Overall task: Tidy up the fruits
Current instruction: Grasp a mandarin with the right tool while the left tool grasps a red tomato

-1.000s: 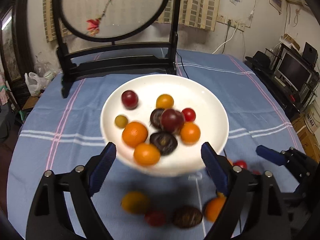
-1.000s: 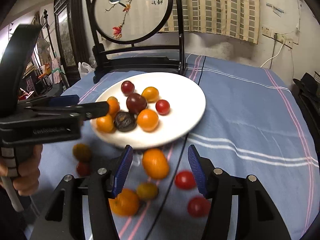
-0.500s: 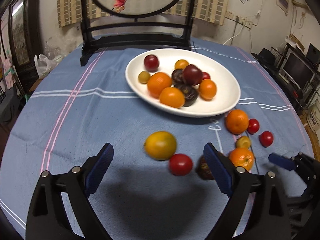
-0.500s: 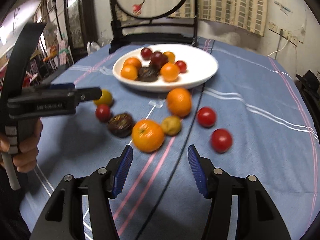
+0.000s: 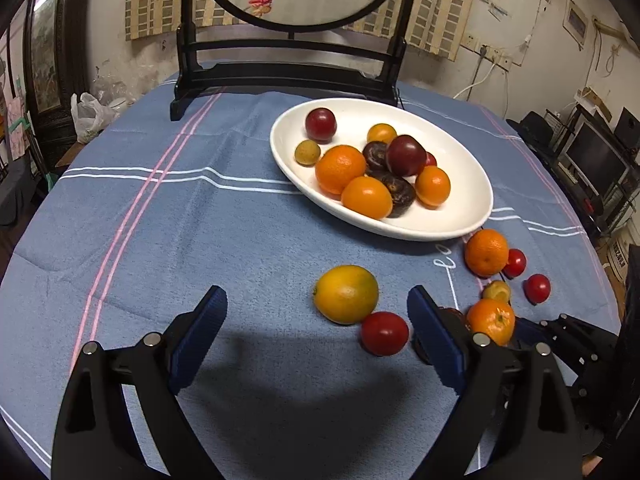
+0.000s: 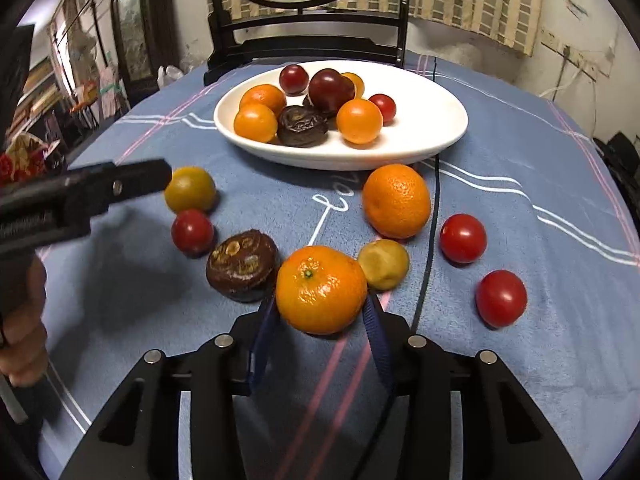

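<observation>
Seven loose fruits lie on the blue tablecloth [image 6: 520, 140] before the white plate [image 6: 436, 128]. Right gripper [image 6: 320, 312]: jaws have just been closing, blue pads now flanking the near mandarin [image 6: 320, 288], seemingly touching its sides. Risk: the round, waxy peel may squirt forward, knocking the wrinkled dark fruit [image 6: 242, 266] and dull yellow fruit [image 6: 384, 264] beside it. Left gripper [image 5: 316, 320]: wide open, empty, near the smooth lemon-shaped fruit [image 5: 346, 294] and glossy tomato [image 5: 385, 333].

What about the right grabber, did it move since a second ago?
Yes. The right gripper came down and back from the white plate, which now sits higher in view; its jaws have just been closing onto the nearest orange.
</observation>
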`<action>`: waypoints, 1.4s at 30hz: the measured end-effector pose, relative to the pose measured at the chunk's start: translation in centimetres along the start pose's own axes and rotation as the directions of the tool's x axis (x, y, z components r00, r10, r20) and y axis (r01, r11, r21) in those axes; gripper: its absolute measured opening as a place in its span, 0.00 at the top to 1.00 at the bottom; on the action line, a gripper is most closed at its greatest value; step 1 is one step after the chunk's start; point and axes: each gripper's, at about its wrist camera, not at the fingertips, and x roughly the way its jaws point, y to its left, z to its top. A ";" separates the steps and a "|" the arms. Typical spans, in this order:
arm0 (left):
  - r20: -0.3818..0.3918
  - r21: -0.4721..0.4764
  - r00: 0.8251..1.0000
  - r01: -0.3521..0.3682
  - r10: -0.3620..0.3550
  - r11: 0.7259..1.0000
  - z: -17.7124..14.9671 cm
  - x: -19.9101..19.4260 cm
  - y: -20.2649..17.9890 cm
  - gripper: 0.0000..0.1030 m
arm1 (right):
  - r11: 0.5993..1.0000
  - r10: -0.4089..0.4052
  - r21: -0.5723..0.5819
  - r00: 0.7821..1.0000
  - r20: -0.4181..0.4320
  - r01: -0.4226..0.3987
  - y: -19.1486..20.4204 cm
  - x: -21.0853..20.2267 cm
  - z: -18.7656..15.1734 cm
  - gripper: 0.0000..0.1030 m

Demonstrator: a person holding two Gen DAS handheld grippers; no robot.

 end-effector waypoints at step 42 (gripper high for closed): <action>-0.115 0.185 0.993 -0.004 0.026 0.983 -1.9 3.4 -5.4 0.72 | 0.984 0.107 0.123 0.981 0.161 -0.127 -4.3 -5.5 -0.8 0.58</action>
